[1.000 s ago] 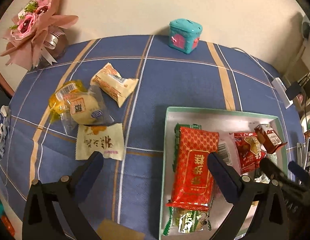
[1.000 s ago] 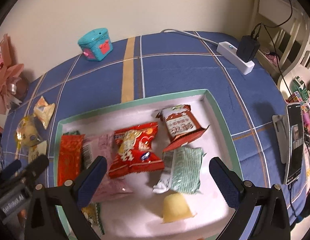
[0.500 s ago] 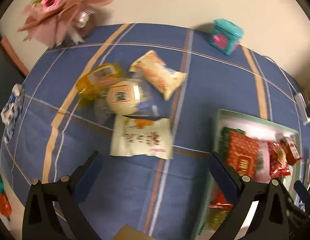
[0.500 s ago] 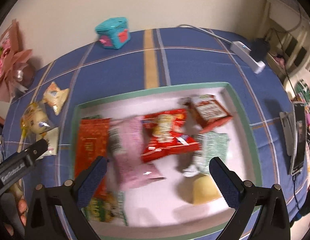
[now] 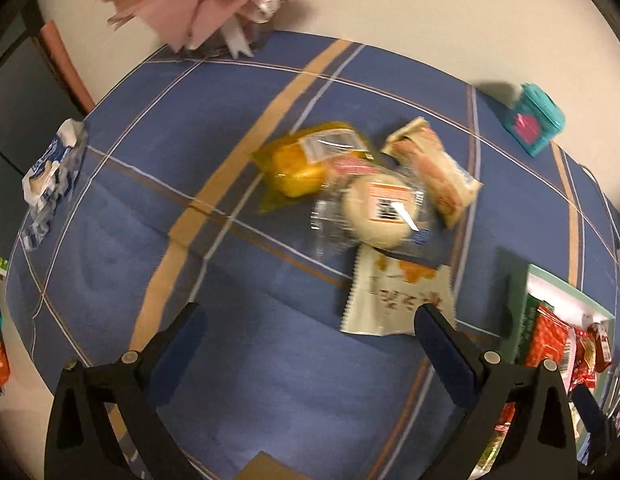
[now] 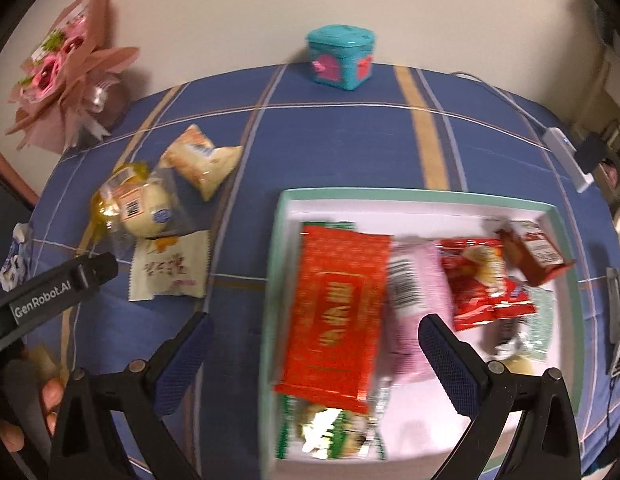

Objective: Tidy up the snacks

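My left gripper [image 5: 310, 328] hangs wide apart and empty over the blue checked tablecloth [image 5: 238, 380], its right finger just in front of the white packet [image 5: 393, 300]. Beyond that lie the round bun in clear wrap [image 5: 375, 212], the yellow packet [image 5: 298, 168] and the orange-and-white packet [image 5: 437, 172], touching in a cluster. My right gripper [image 6: 315, 346] is also spread wide, holding nothing, above the green-rimmed tray [image 6: 389, 194] where the red packet [image 6: 337, 312] lies among others
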Tool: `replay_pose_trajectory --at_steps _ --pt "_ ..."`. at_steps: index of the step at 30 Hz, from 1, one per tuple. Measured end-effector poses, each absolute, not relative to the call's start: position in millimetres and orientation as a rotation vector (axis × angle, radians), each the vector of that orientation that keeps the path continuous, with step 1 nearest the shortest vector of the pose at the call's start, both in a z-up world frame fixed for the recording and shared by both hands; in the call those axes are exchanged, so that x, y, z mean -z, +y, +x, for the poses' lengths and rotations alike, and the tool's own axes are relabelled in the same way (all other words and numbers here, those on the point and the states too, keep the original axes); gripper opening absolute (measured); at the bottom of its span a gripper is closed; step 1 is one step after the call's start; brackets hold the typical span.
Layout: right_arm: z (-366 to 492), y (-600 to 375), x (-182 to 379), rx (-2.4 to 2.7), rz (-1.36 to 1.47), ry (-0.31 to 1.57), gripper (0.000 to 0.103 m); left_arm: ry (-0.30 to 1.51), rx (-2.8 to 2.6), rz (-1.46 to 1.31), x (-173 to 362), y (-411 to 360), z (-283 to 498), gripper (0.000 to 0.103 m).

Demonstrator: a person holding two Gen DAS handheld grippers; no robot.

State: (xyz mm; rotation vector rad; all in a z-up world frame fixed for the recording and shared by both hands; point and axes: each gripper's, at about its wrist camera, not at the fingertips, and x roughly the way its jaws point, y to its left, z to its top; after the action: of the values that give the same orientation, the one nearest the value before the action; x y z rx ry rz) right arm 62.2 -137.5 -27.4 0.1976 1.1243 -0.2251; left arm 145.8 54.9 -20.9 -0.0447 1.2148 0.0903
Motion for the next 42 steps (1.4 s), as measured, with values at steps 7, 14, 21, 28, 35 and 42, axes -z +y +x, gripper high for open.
replay_pose_trajectory --at_steps 7,14,21,28,35,42 --pt "74 -109 38 0.178 0.191 1.15 0.103 1.209 -0.125 -0.077 19 81 149 0.103" --pt "81 -98 50 0.162 0.211 1.166 0.103 1.213 -0.137 -0.094 20 91 151 0.103" --pt "89 -101 52 0.146 0.237 1.153 0.103 1.189 -0.085 -0.114 17 90 157 0.103" --pt "100 -113 45 0.159 0.295 1.08 0.103 1.166 -0.01 -0.124 14 82 164 0.103" --pt "120 -100 45 0.112 0.252 1.068 0.103 1.173 0.0 -0.143 20 85 171 0.103" --pt "132 -83 60 0.078 0.237 1.104 0.103 1.214 -0.058 -0.121 34 98 184 0.103"
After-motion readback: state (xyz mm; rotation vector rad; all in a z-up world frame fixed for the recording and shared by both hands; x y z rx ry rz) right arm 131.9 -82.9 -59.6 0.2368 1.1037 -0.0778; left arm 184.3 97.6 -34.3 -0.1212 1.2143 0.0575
